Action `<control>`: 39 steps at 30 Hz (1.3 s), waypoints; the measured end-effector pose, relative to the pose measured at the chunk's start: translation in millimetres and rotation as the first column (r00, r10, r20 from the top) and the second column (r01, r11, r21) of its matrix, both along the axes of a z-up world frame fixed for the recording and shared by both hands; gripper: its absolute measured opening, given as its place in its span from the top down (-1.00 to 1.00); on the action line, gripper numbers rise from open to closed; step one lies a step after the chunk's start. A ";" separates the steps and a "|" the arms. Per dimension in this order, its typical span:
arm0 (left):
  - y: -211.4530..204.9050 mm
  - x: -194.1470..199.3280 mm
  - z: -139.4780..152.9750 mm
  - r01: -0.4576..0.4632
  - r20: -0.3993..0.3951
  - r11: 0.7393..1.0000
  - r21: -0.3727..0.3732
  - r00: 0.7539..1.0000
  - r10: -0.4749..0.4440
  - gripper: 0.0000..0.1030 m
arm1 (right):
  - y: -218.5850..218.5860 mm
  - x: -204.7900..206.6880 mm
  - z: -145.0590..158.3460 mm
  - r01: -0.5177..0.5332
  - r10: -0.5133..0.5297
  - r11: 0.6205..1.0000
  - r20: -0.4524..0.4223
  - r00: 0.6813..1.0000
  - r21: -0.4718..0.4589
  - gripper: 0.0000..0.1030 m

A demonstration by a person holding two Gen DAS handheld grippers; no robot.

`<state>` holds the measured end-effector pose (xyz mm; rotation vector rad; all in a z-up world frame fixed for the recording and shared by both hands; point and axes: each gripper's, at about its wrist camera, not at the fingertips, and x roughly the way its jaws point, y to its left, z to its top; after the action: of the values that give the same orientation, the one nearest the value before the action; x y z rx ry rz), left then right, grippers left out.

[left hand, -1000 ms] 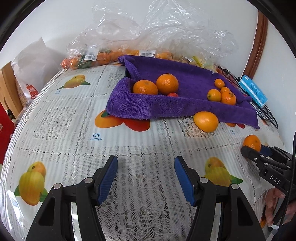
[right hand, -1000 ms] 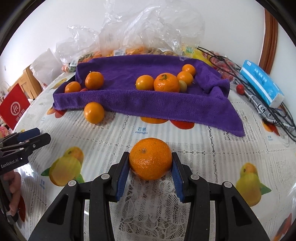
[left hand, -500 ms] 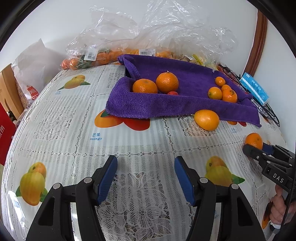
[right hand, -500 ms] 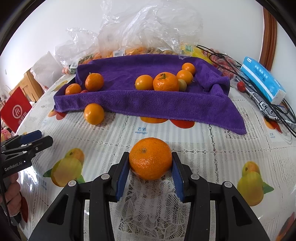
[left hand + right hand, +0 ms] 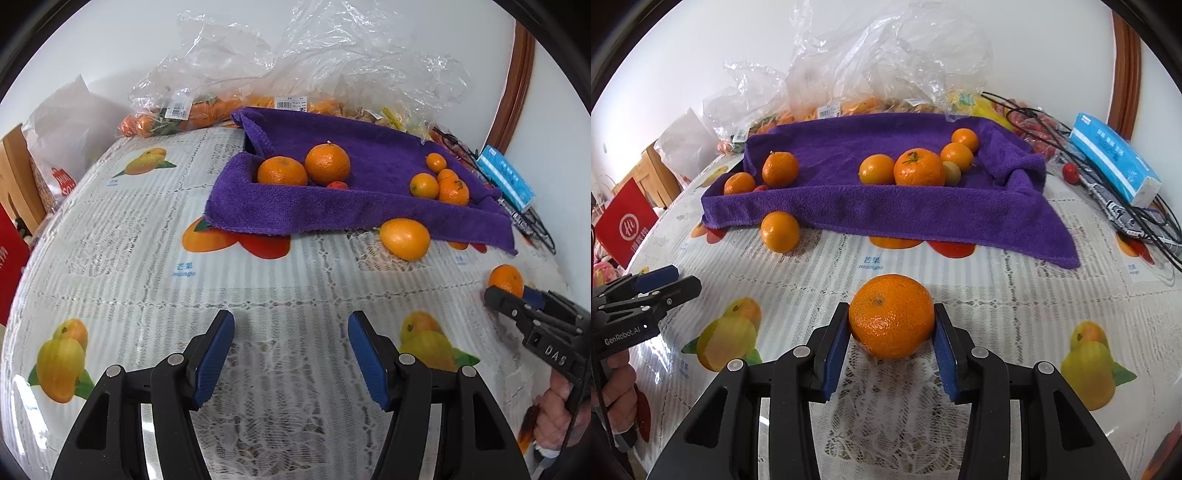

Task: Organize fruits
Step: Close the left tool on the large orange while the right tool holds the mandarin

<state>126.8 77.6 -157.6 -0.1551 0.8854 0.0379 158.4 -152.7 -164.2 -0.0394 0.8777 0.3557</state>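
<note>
White wall is rising behind a table (image 5: 1015,295) draped in a fruit-printed lace cloth, with crumpled plastic bags (image 5: 871,62) heaped along its far edge. Right gripper (image 5: 892,341) is pinching a mandarin (image 5: 891,320) between its blue pads, just above the cloth near the table's front edge. Straight ahead, toward the far edge, the purple towel (image 5: 886,206) is cradling other fruit, so the held mandarin probably needs carrying forward over its raised near fold. Left gripper (image 5: 291,350) is hanging spread and empty; a loose orange (image 5: 405,238) is lying beyond it, touching the towel's near hem.
</note>
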 end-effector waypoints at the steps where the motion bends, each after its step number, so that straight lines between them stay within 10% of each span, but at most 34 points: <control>1: -0.8 1.0 1.2 0.001 -0.001 1.000 -0.018 1.000 -0.001 -0.19 | -2.0 -1.8 1.5 0.002 -0.002 1.000 0.008 1.000 -0.004 0.16; 25: -78.8 74.8 0.7 0.040 0.010 0.999 -0.032 0.999 -0.040 -0.17 | -69.5 -20.3 10.4 0.088 -0.089 0.995 0.029 0.996 0.044 0.16; 39: -83.8 70.6 4.3 0.056 0.036 0.998 -0.011 0.998 -0.056 0.37 | -64.2 -17.1 3.5 0.132 -0.131 0.989 -0.016 0.991 0.073 0.16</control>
<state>197.4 -6.3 -153.3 -0.1413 0.8542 -0.0223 141.4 -216.9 -160.7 0.0889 0.8731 0.2653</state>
